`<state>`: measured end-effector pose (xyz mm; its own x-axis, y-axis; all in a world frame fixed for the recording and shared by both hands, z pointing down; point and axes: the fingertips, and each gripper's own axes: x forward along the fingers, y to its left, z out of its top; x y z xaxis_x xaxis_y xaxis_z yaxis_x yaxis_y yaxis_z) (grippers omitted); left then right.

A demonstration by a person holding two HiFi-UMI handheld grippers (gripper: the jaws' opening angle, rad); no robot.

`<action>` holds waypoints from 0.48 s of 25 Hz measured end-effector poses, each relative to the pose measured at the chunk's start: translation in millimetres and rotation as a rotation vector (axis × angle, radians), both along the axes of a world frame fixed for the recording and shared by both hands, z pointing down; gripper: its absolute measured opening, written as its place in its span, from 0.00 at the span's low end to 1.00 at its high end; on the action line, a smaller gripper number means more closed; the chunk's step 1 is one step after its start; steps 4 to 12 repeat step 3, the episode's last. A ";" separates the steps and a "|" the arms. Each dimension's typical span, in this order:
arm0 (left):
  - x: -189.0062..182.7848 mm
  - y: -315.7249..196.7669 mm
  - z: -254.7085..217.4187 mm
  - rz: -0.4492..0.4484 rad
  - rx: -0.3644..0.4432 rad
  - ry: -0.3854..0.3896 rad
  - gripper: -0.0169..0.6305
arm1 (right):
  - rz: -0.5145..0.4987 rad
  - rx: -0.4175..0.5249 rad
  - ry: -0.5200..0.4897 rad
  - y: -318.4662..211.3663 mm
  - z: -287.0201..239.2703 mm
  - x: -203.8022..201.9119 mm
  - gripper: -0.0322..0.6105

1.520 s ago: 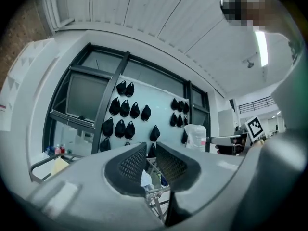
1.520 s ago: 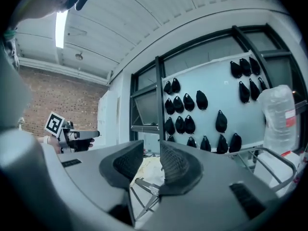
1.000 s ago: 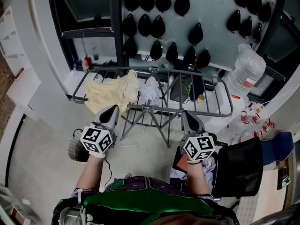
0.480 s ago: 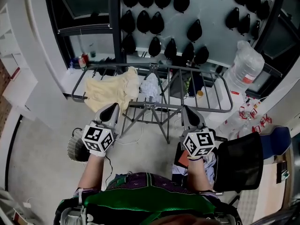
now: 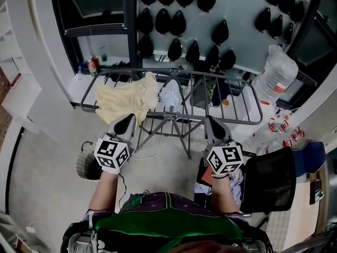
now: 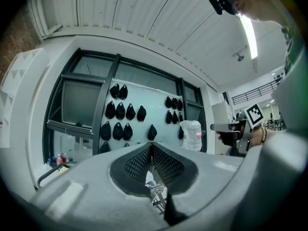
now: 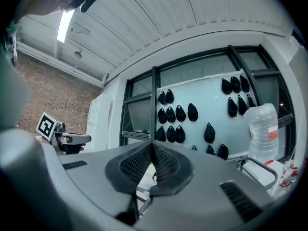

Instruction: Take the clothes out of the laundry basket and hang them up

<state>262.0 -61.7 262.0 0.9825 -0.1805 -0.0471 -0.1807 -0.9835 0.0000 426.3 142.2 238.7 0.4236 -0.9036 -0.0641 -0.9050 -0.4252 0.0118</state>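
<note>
We hold both tongs side by side, pointing at the drying rack (image 5: pixel 168 115), which stands just ahead of their tips and reaches past both. A black chair (image 5: pixel 268 186) sits just right of the right tongs (image 5: pixel 212 124). A yellow garment (image 5: pixel 126 100) hangs over the rack just beyond the left tongs (image 5: pixel 126 121). The laundry basket (image 5: pixel 83 165) sits on the floor below and to the left of the left tongs. A smaller white cloth (image 5: pixel 169 95) hangs ahead, between the two. Both pairs are pressed together, with nothing in them.
</note>
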 end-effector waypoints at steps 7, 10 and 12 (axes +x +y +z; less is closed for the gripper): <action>-0.1 -2.6 0.5 0.002 0.000 0.001 0.05 | 0.002 -0.006 0.007 -3.2 -0.1 -0.8 0.05; -0.1 -2.6 0.5 0.002 0.000 0.001 0.05 | 0.002 -0.006 0.007 -3.2 -0.1 -0.8 0.05; -0.1 -2.6 0.5 0.002 0.000 0.001 0.05 | 0.002 -0.006 0.007 -3.2 -0.1 -0.8 0.05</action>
